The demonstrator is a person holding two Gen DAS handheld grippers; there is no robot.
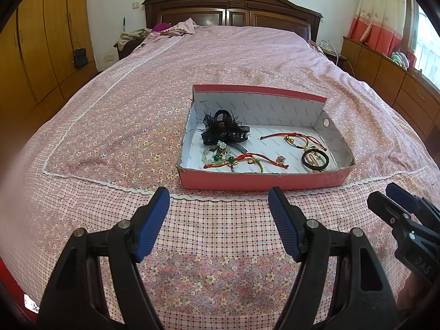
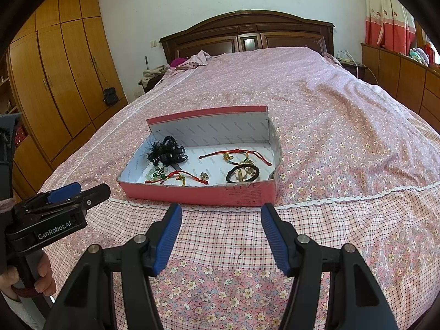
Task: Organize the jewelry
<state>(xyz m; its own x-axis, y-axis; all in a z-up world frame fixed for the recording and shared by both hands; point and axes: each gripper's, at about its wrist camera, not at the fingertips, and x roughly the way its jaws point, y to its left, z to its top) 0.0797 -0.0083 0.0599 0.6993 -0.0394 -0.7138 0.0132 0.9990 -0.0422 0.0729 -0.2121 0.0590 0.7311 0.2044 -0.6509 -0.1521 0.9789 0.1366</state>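
A pink cardboard box (image 1: 264,183) (image 2: 192,194) lies open on the bed. Inside it lie a black feathered hair claw (image 1: 224,130) (image 2: 167,151), a green bead piece (image 1: 217,156) (image 2: 156,174), two red cord bracelets (image 1: 247,161) (image 1: 297,139) (image 2: 233,155), and a black ring-shaped hair tie (image 1: 315,161) (image 2: 242,173). My left gripper (image 1: 220,195) is open and empty, just in front of the box. My right gripper (image 2: 221,210) is open and empty, also just short of the box's near wall. Each gripper shows at the edge of the other's view.
The bed has a pink floral cover (image 1: 137,126) with a checked band near me. Wooden wardrobes (image 2: 55,88) stand on the left, a dark headboard (image 1: 233,11) at the far end, low wooden cabinets (image 1: 385,71) and curtains on the right. Clothes (image 1: 176,29) lie by the pillows.
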